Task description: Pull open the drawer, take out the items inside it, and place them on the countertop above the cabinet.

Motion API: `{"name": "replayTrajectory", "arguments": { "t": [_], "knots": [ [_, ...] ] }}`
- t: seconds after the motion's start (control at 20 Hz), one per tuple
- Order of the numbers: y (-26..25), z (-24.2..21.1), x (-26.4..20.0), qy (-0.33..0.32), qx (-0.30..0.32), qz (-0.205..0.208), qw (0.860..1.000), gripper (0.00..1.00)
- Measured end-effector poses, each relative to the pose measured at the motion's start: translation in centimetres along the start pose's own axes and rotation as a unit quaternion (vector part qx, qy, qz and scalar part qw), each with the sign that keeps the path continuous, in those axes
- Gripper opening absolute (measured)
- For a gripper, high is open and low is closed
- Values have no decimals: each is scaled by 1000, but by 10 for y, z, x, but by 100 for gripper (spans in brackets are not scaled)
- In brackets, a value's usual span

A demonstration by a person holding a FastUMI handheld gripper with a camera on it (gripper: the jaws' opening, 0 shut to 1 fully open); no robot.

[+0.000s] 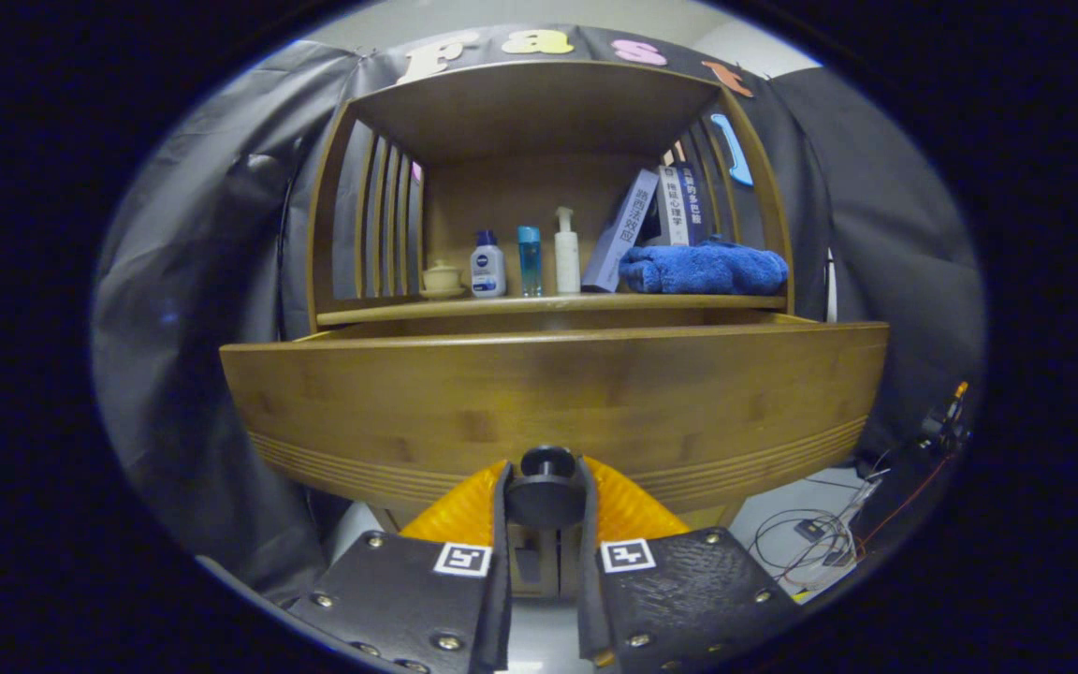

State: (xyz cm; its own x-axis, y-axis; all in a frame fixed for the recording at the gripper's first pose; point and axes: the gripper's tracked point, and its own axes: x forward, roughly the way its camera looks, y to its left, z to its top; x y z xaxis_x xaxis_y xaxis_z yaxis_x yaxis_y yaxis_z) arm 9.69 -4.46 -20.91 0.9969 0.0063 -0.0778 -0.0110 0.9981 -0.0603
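Claw (546,496): pinching the knob (546,489), a finger pressing each side.
Drawer (553,402): wooden, ridged along the bottom, standing pulled out just ahead of the fingers; inside hidden.
Shelf (553,303): beyond, holding cup (443,278), three bottles (529,260), leaning books (656,225), towel (703,269).

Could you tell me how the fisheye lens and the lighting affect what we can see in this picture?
In the gripper view, the wooden drawer front bows outward from fisheye distortion; the round black knob between the gripper fingers is dark and slightly soft; the countertop's white pump bottle and folded blue towel are evenly lit and sharp, without glare.
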Motion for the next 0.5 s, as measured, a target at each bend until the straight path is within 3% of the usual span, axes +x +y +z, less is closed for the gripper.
{"name": "replayTrajectory", "arguments": {
  "t": [0.5],
  "knots": [
    [-1,-8,-36,12,37,-6,999,28]
  ]
}}
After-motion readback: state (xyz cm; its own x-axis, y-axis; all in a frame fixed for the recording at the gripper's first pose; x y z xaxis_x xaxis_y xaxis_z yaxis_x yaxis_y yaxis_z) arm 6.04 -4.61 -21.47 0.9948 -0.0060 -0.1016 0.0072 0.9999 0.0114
